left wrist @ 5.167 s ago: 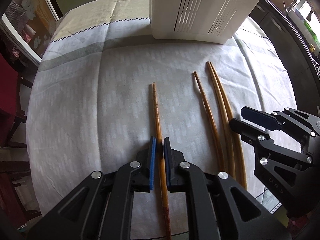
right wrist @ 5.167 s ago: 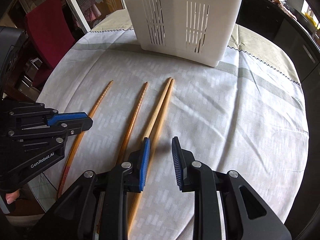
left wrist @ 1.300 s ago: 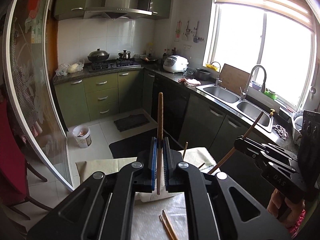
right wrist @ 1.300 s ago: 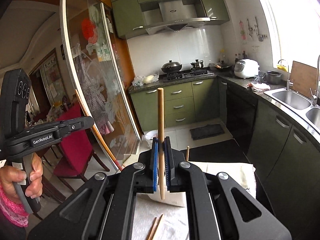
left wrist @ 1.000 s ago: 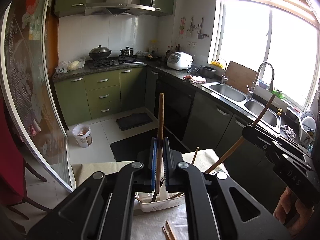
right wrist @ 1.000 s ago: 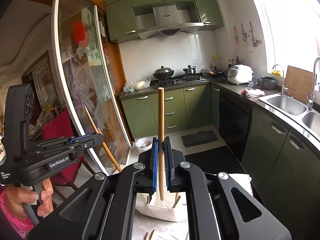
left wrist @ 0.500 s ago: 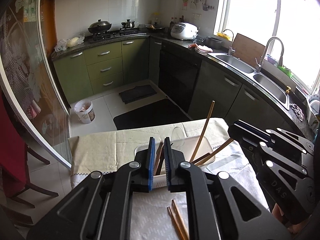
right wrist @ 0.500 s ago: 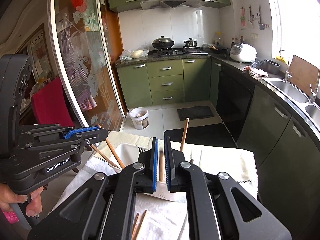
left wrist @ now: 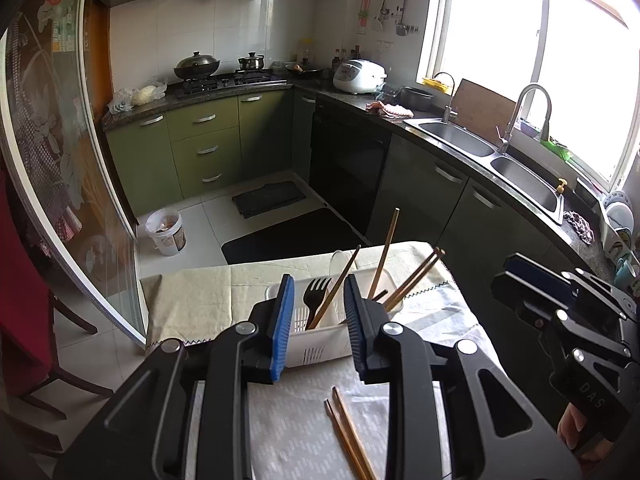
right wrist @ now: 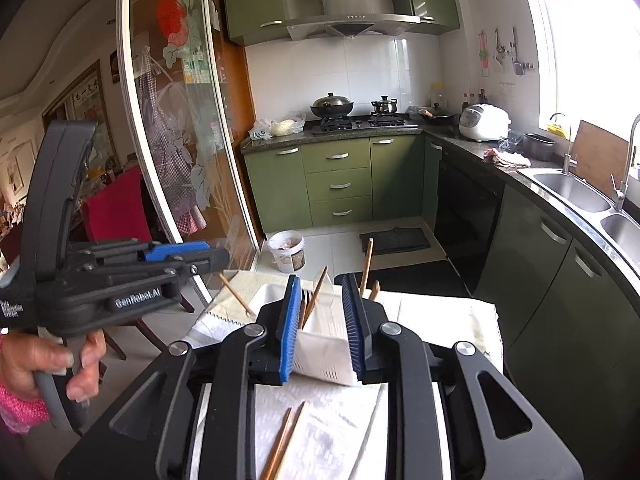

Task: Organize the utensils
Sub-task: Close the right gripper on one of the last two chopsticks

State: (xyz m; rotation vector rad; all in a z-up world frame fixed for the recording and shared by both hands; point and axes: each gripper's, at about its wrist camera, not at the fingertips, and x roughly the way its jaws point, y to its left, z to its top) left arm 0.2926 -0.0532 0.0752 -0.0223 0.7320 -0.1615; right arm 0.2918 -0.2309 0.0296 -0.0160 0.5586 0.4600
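Note:
A white slotted utensil basket [left wrist: 316, 342] [right wrist: 324, 354] stands on the cloth-covered table. Several wooden chopsticks [left wrist: 338, 290] [right wrist: 366, 260] and a black fork [left wrist: 314, 298] stand in it. Two chopsticks [left wrist: 348, 432] [right wrist: 286, 438] lie on the cloth in front of it. My left gripper [left wrist: 316, 324] is open and empty above the near side of the basket. My right gripper [right wrist: 322, 328] is open and empty, also above the basket. The right gripper shows at the right of the left wrist view [left wrist: 532, 284], the left gripper at the left of the right wrist view [right wrist: 192, 254].
The table cloth [left wrist: 192, 300] ends just beyond the basket. Behind lie a kitchen floor with a white bucket [left wrist: 166, 230], green cabinets [right wrist: 340, 184], a sink [left wrist: 456, 138] and a glass sliding door [right wrist: 176, 140]. A red chair [right wrist: 116, 216] stands left.
Both grippers opened and let their chopsticks drop into the basket. Both have risen a little and tilted up.

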